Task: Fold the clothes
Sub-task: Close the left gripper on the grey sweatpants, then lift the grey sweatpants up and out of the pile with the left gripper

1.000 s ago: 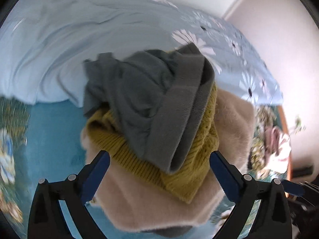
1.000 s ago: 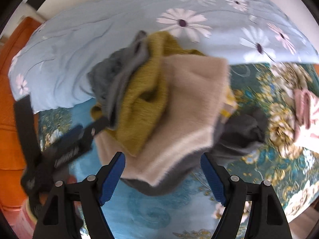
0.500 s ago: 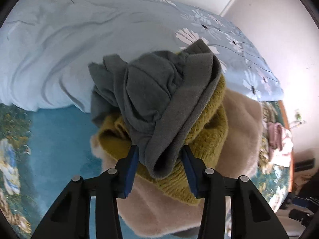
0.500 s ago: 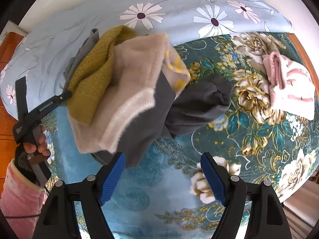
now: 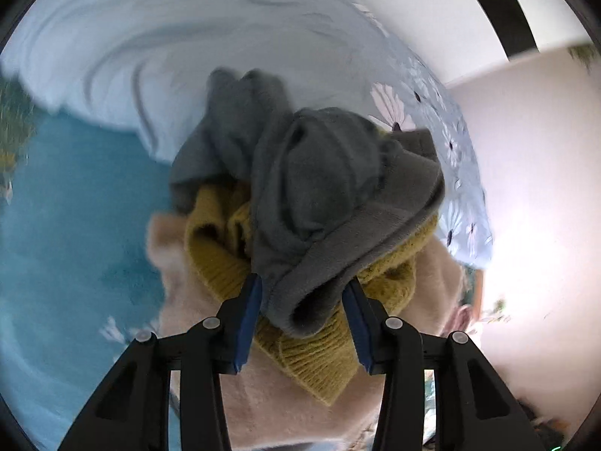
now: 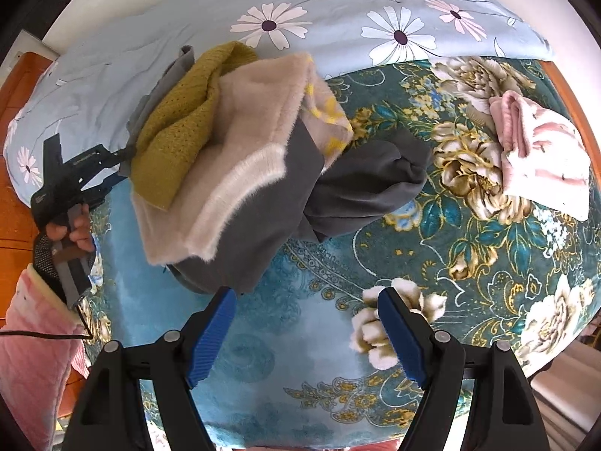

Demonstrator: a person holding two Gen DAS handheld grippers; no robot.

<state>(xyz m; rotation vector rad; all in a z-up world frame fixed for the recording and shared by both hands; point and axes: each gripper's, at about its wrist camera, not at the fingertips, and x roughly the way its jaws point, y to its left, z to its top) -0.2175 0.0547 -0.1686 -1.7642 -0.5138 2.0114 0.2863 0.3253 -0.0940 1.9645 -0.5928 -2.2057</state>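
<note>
A bundle of clothes hangs lifted over the bed. In the left wrist view a grey knit garment (image 5: 330,188) lies on top of a mustard knit sweater (image 5: 225,263) and a beige fuzzy garment (image 5: 263,406). My left gripper (image 5: 302,319) is shut on the grey garment's ribbed edge. The right wrist view shows that left gripper (image 6: 120,165) holding the bundle from the left: mustard sweater (image 6: 180,112), beige garment (image 6: 255,112), and a dark grey garment (image 6: 368,184) trailing onto the bed. My right gripper (image 6: 306,323) stands open below the bundle, with nothing between its fingers.
A teal floral bedspread (image 6: 375,263) covers the bed, with a light blue daisy quilt (image 6: 338,18) bunched at the far side. A folded pink garment (image 6: 541,158) lies at the right. A hand (image 6: 71,233) with a pink sleeve (image 6: 33,338) holds the left gripper. Orange wood (image 6: 15,94) borders the left.
My left gripper went from wide open to shut on the grey garment's edge, and the bundle rose. The right gripper backed away from the pile and stayed open.
</note>
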